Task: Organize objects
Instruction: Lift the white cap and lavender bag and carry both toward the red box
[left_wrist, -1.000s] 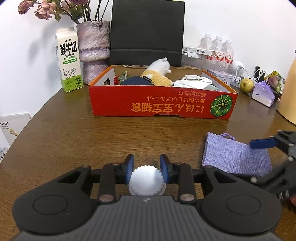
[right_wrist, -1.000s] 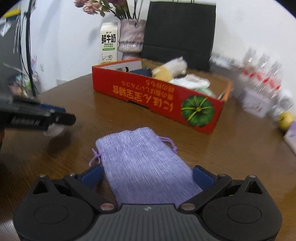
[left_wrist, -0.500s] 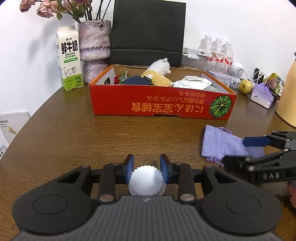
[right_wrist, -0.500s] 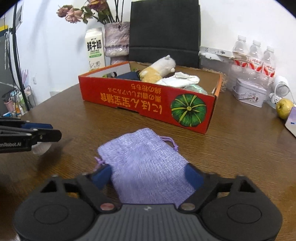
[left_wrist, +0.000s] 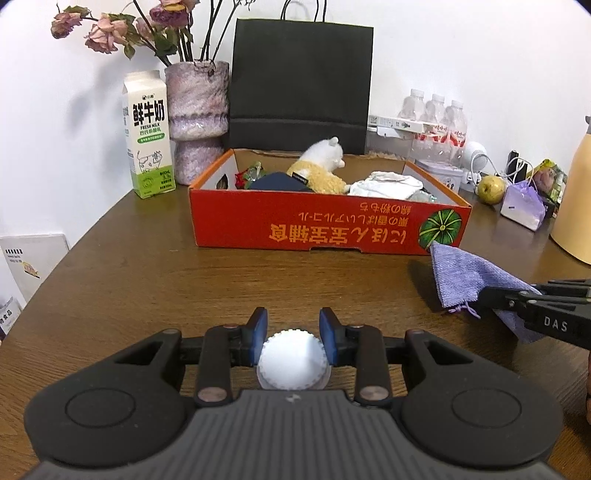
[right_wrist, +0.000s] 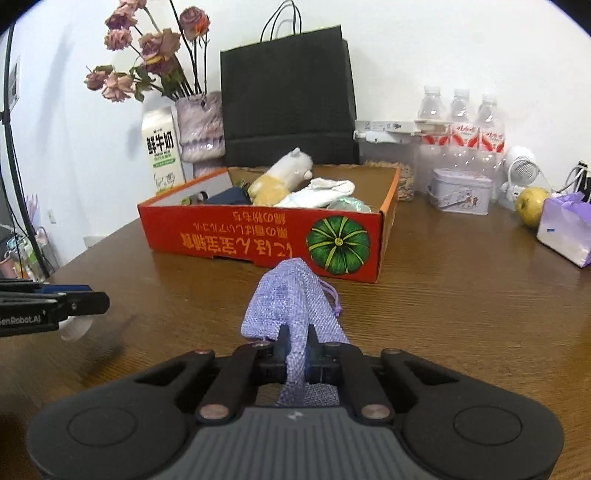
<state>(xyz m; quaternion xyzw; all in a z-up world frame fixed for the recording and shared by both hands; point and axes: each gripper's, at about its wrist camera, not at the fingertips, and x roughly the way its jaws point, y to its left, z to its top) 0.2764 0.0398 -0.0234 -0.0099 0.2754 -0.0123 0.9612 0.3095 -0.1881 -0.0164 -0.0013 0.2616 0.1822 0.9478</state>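
My left gripper (left_wrist: 293, 332) is shut on a white ridged cap (left_wrist: 292, 364), held just above the wooden table. My right gripper (right_wrist: 297, 345) is shut on a lilac woven drawstring pouch (right_wrist: 291, 302), which bunches up between the pads and lifts off the table. In the left wrist view the same pouch (left_wrist: 461, 277) hangs from the right gripper at the right edge. The red cardboard box (left_wrist: 325, 227) stands ahead, holding a plush toy (left_wrist: 321, 168), a dark blue item and white cloth (left_wrist: 384, 182). In the right wrist view the box (right_wrist: 266, 240) lies just beyond the pouch.
Behind the box stand a milk carton (left_wrist: 149, 134), a vase of dried flowers (left_wrist: 197, 118) and a black paper bag (left_wrist: 301, 85). Water bottles (right_wrist: 461, 122), a tin (right_wrist: 461, 190), a pear (right_wrist: 532, 205) and a lilac tissue pack (right_wrist: 565, 232) crowd the right side. A yellow jug (left_wrist: 576, 206) sits far right.
The right gripper's jaws closed from wide apart onto the lilac pouch, which now bunches and lifts off the table. The left gripper kept still with the white cap.
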